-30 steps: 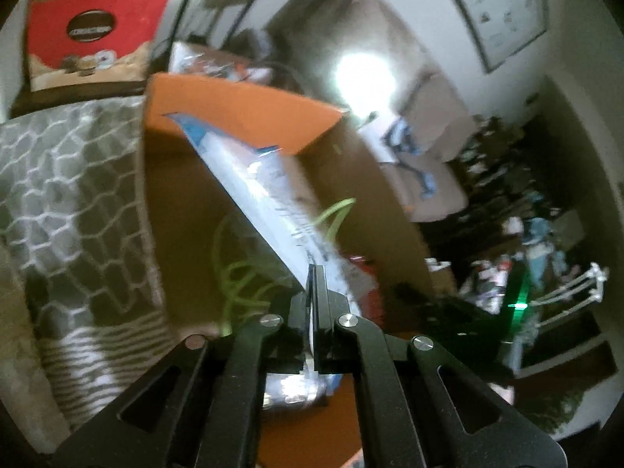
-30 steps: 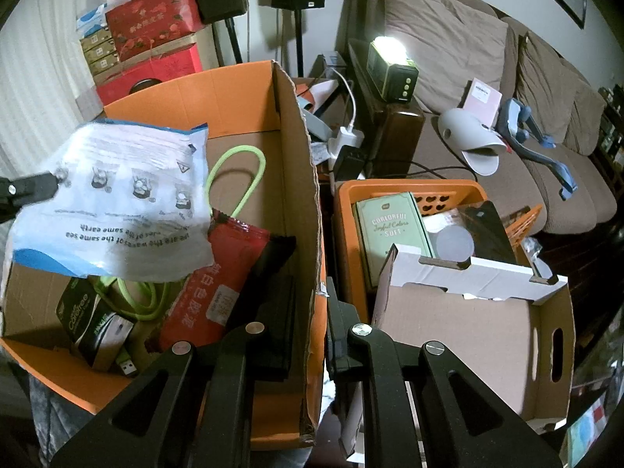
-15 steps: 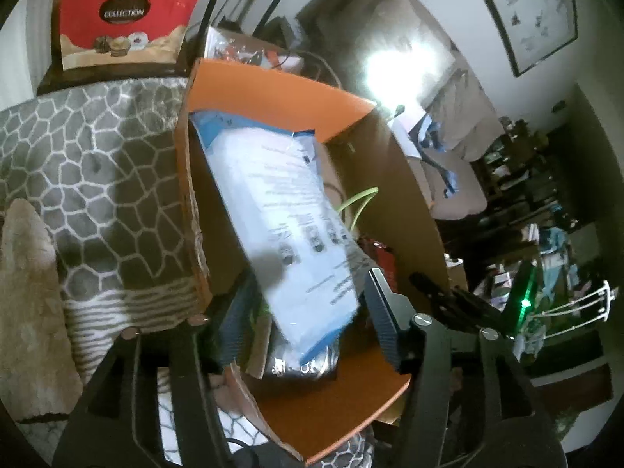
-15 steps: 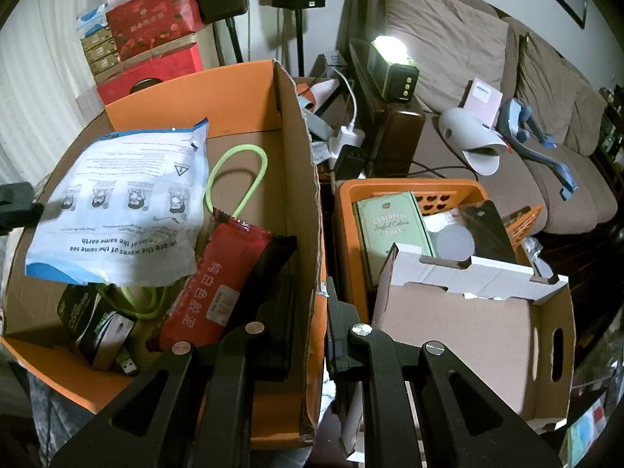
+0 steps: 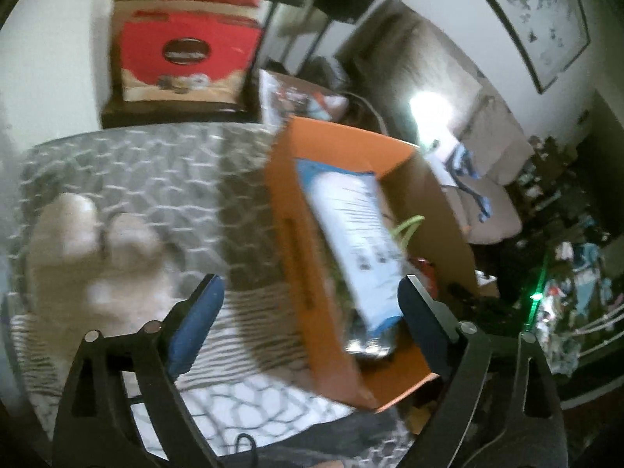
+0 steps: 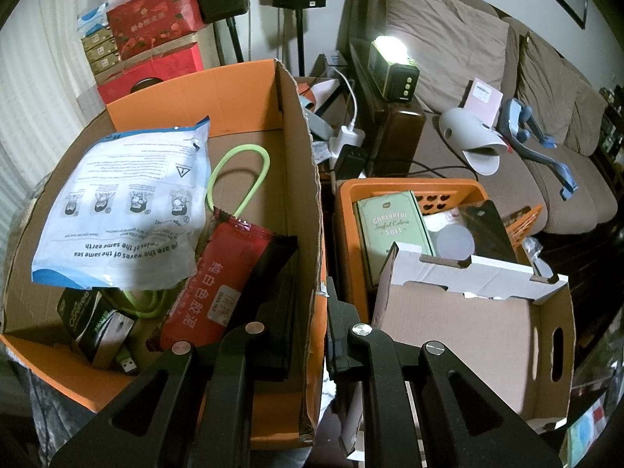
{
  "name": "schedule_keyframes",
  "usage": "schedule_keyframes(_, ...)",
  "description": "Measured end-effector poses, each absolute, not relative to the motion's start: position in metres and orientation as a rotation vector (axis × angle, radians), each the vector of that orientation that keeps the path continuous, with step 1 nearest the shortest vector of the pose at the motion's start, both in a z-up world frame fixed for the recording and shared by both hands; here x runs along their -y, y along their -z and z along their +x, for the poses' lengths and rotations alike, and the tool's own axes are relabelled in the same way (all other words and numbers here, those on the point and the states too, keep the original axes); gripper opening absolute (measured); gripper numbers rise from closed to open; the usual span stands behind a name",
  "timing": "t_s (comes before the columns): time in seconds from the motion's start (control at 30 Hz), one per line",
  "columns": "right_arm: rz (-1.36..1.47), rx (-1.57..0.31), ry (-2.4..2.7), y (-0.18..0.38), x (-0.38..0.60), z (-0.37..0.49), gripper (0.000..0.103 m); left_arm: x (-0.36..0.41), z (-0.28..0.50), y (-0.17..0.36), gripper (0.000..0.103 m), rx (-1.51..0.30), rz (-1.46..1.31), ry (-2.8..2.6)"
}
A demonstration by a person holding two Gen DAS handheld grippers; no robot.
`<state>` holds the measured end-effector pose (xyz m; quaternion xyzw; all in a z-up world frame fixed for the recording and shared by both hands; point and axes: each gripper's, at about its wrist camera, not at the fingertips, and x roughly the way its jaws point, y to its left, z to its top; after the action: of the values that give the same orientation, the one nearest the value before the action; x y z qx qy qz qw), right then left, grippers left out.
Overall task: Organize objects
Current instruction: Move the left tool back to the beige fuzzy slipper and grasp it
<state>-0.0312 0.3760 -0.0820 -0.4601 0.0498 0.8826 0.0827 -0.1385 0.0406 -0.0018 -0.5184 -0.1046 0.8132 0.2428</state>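
A white and blue plastic packet [image 6: 124, 202] lies inside the orange cardboard box [image 6: 234, 89], on top of a green cable [image 6: 238, 179], a red snack packet [image 6: 218, 288] and a small dark green box [image 6: 85, 319]. In the blurred left wrist view the packet [image 5: 355, 241] lies in the box [image 5: 296, 257], and my left gripper [image 5: 308, 312] is open and empty, pulled back above the box's near left wall. My right gripper [image 6: 321, 319] is shut on the box's right wall [image 6: 312, 234].
An orange plastic basket [image 6: 409, 191] with a pale green book [image 6: 394, 234] stands right of the box, with a white-rimmed cardboard tray [image 6: 468, 312] in front. A brown sofa [image 6: 487, 89] with a lamp [image 6: 394, 66] is behind. Red gift boxes [image 6: 152, 39] stand at the back left. A grey patterned cloth [image 5: 136, 179] lies left.
My left gripper opened and let go of the white packet, which dropped flat into the orange box. The left gripper then drew back and left. My right gripper has not moved.
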Motion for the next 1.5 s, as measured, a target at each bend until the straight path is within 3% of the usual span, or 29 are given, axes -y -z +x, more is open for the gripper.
schedule_keyframes(0.43, -1.374, -0.149, -2.637, 0.082, -0.376, -0.031, 0.012, 0.062, -0.144, 0.022, 0.096, 0.262, -1.514, -2.479)
schedule_keyframes(0.73, -1.375, -0.148, -2.636, 0.082, -0.376, -0.031, 0.012, 0.13, -0.154, 0.077, 0.096, 0.434, -1.702, -2.495)
schedule_keyframes(1.1, -1.375, -0.149, -2.635, 0.082, -0.376, -0.031, 0.012, 0.148, -0.158, 0.117, 0.096, 0.555, -1.777, -2.409)
schedule_keyframes(1.5, -1.375, -0.149, -2.635, 0.082, -0.376, -0.031, 0.012, 0.146, -0.165, 0.135, 0.075, 0.532, -1.813, -2.439)
